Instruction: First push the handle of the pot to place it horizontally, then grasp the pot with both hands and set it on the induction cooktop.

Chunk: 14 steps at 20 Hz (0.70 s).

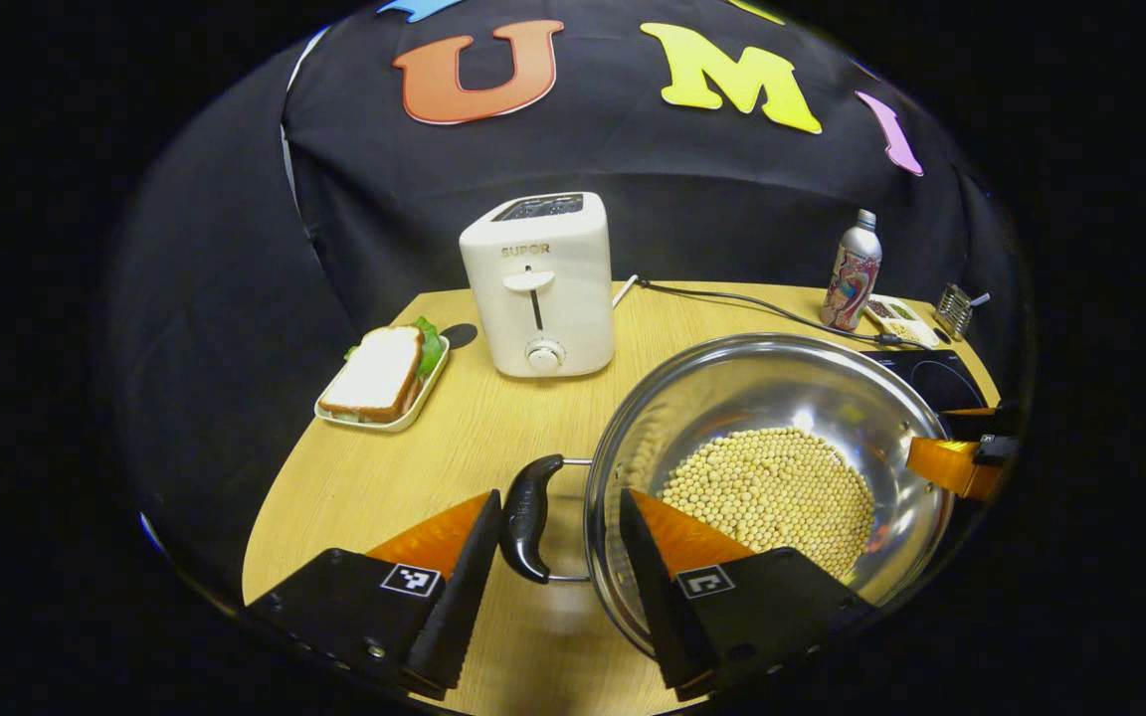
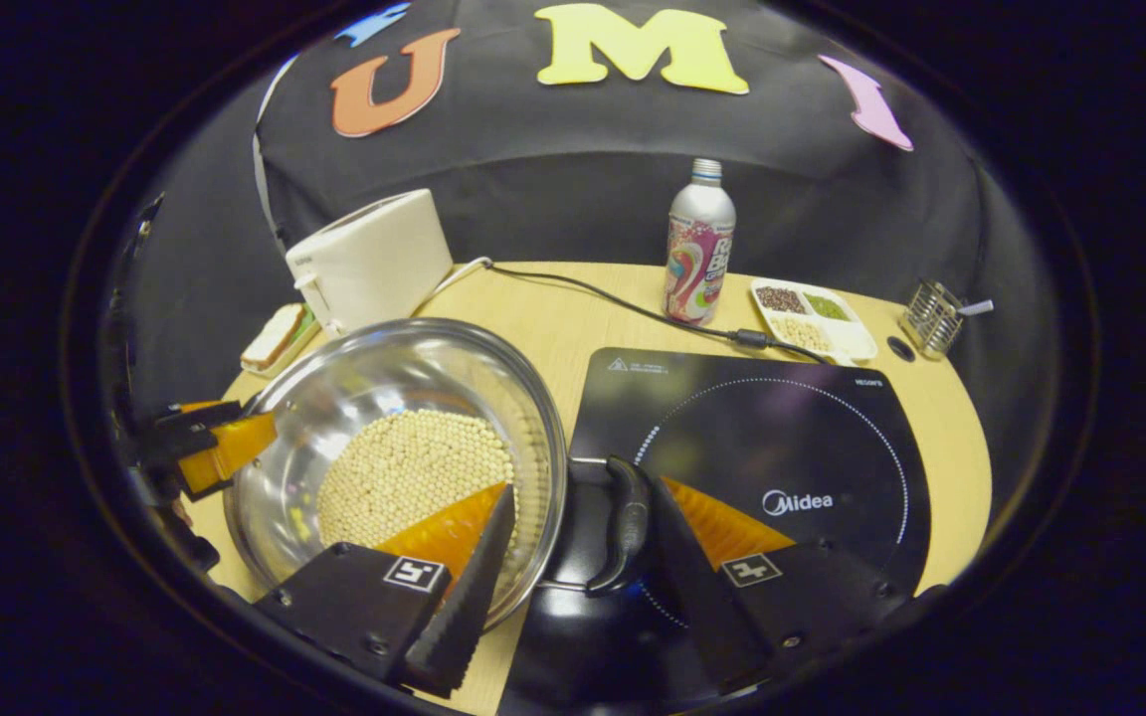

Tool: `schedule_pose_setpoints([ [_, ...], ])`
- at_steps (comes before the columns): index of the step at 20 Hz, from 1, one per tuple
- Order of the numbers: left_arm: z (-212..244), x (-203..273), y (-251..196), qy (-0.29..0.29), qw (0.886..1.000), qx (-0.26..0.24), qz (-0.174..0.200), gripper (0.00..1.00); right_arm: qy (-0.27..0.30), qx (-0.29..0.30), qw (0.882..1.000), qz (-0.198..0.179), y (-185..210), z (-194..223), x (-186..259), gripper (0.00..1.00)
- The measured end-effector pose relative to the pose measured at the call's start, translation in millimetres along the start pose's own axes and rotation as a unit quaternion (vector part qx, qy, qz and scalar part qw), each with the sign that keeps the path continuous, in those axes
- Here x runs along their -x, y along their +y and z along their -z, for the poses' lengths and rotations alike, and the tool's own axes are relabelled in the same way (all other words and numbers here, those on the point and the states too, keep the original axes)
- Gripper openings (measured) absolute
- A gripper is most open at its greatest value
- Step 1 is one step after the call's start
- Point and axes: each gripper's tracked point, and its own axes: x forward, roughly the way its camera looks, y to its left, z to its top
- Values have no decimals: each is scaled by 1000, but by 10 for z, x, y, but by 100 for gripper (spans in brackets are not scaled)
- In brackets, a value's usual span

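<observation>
Two tongs, left tongs and right tongs, each spread astride a side handle of the bean-filled pot, ready for lifting; pot's right edge overlaps the induction cooktop, rest over desk.

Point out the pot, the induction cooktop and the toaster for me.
pot (image 1: pixel 732 388), left gripper view, bare inner wall.
induction cooktop (image 2: pixel 782 438), right gripper view, glass top.
toaster (image 1: pixel 543 288), left gripper view, front face.

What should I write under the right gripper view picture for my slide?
Right gripper straddles the pot handle over the induction cooktop.
</observation>
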Motion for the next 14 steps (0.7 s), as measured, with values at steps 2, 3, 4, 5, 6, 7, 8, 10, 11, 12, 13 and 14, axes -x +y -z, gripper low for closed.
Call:
schedule_pose_setpoints([
  [2,-4,-25,25,1,1000,-4,-3,75,4,10,1000,10,-5,6,-17,87],
  [3,13,-21,19,7,1000,-8,-1,65,6,15,1000,13,-8,18,-19,86],
  [4,-7,-28,30,6,1000,-12,0,65,10,21,1000,13,-11,15,-16,86],
  [5,-4,-39,34,12,1000,-12,2,65,13,29,999,15,-31,21,-16,80],
  [6,-6,-25,29,16,1000,-14,7,62,15,24,999,14,-56,9,26,82],
  [7,-3,-26,34,21,1000,-16,14,62,15,14,1000,8,-39,8,17,71],
  [8,5,-24,28,24,999,-17,19,60,19,10,1000,0,-43,4,15,69],
  [10,-6,-32,34,24,999,-17,29,60,17,-12,1000,-14,-38,-10,22,68],
  [11,-3,-32,36,24,999,-12,31,60,18,-13,1000,-18,-42,0,22,65],
  [12,-3,-42,41,24,999,-5,33,60,18,-14,1000,-20,-49,-1,24,63],
  [13,-6,-3,41,24,999,2,31,60,20,-14,999,-21,-47,-5,30,65],
  [14,-2,-24,38,27,999,0,29,57,23,-10,999,-23,-48,-5,33,64],
])
